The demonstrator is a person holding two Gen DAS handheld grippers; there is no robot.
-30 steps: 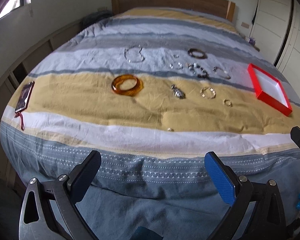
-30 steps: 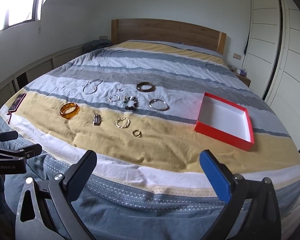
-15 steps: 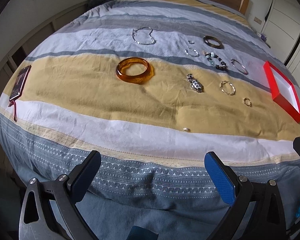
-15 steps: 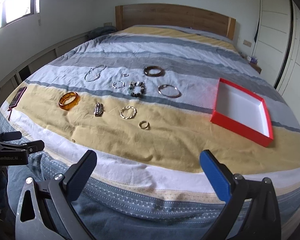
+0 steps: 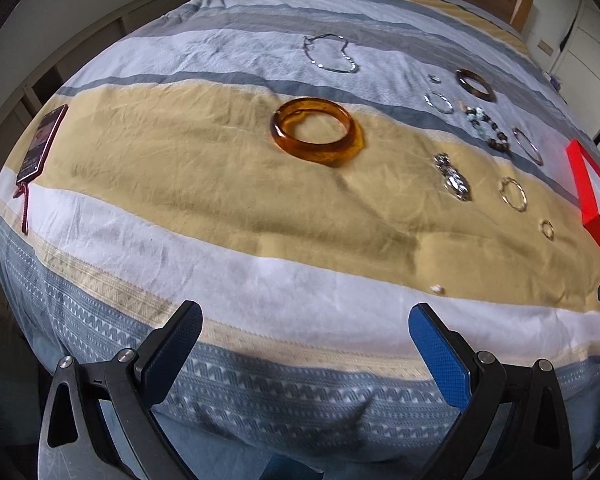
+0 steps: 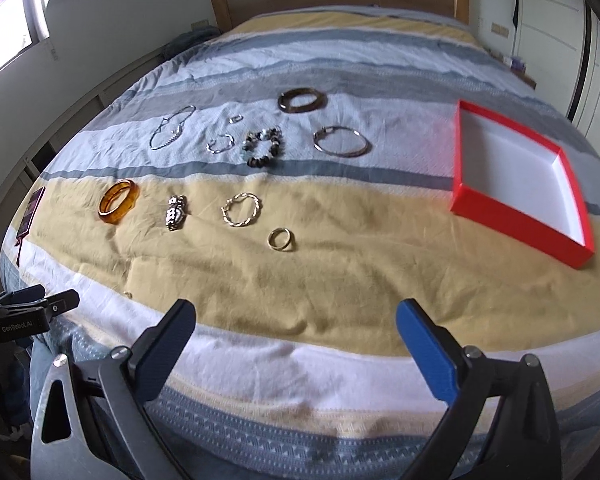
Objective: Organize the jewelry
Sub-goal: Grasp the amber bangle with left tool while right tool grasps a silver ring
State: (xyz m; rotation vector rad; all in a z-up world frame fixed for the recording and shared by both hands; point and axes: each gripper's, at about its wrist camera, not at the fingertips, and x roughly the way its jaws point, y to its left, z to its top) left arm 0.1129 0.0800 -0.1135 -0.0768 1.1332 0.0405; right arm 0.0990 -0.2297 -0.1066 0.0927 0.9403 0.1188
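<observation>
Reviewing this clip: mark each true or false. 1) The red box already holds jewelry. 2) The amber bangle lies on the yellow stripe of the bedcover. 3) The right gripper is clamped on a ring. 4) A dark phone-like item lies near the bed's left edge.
1) False: the red box shows only its bare white inside.
2) True: the amber bangle lies on the bedcover's yellow stripe.
3) False: the right gripper has nothing between its jaws, which are closing slightly; the gold ring lies apart on the cover.
4) True: the dark phone-like item lies there.
</observation>
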